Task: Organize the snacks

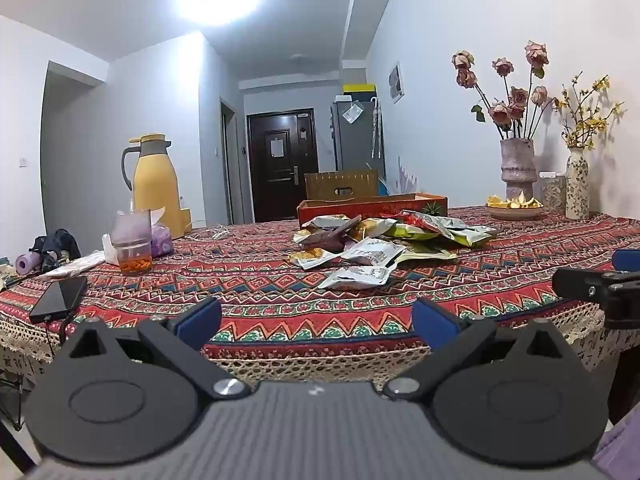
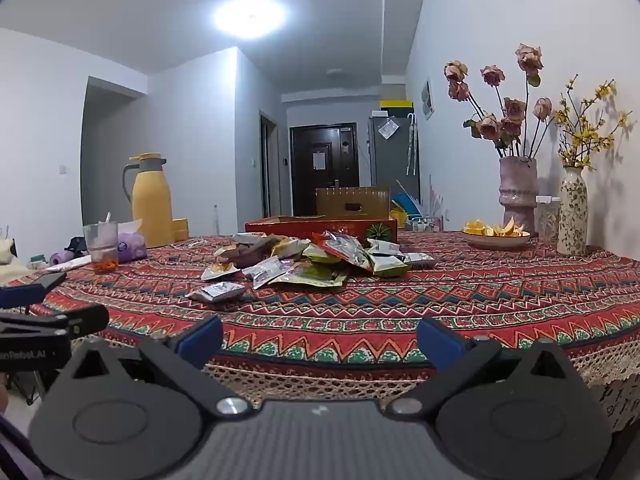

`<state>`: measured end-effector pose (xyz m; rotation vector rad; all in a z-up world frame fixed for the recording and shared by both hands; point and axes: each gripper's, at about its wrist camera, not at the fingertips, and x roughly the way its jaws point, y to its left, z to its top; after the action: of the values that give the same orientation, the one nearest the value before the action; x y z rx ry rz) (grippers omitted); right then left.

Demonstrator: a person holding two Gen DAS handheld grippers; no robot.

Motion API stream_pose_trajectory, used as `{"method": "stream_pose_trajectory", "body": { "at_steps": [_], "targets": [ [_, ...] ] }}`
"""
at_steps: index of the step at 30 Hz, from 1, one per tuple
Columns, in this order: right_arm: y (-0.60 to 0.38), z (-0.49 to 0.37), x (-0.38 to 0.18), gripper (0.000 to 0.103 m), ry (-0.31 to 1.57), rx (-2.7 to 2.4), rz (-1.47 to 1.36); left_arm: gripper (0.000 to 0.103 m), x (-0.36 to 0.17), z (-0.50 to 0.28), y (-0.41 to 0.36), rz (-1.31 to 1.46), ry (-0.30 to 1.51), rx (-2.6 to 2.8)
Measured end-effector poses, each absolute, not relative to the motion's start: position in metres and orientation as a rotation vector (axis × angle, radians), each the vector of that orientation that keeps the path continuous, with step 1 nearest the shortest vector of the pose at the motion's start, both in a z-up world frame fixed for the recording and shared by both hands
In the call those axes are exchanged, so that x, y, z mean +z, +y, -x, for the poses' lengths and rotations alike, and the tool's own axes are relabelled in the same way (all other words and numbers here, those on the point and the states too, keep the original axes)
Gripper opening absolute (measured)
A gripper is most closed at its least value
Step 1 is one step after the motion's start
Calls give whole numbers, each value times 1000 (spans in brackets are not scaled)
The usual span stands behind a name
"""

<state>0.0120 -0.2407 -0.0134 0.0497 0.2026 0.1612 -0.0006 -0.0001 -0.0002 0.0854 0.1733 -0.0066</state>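
Observation:
A heap of snack packets [image 1: 384,236] [image 2: 312,258] lies mid-table on the patterned cloth, with one silver packet [image 1: 356,278] [image 2: 218,292] lying apart at its near side. Behind the heap stands a shallow red cardboard box [image 1: 372,206] [image 2: 320,227]. My left gripper [image 1: 316,318] hovers at the table's near edge, open, nothing between its blue pads. My right gripper [image 2: 320,340] stands the same way beside it, open and empty. Each gripper's tip shows at the edge of the other's view.
On the table's left are a yellow thermos jug [image 1: 154,184], a glass with orange bits [image 1: 134,248], a tissue pack [image 1: 160,240] and a phone [image 1: 60,298]. At the right stand two flower vases [image 1: 518,168] [image 1: 578,184] and a plate of orange peel [image 1: 514,206]. A brown box [image 1: 340,186] sits behind.

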Motion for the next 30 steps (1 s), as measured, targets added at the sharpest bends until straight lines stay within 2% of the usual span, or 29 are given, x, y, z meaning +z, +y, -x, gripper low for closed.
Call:
{"method": "stream_pose_trajectory", "body": {
  "at_steps": [30],
  "targets": [
    [-241,-15,-13,103,211,155,-34,103,-2,-2,2,-90,189,-19]
  ]
}}
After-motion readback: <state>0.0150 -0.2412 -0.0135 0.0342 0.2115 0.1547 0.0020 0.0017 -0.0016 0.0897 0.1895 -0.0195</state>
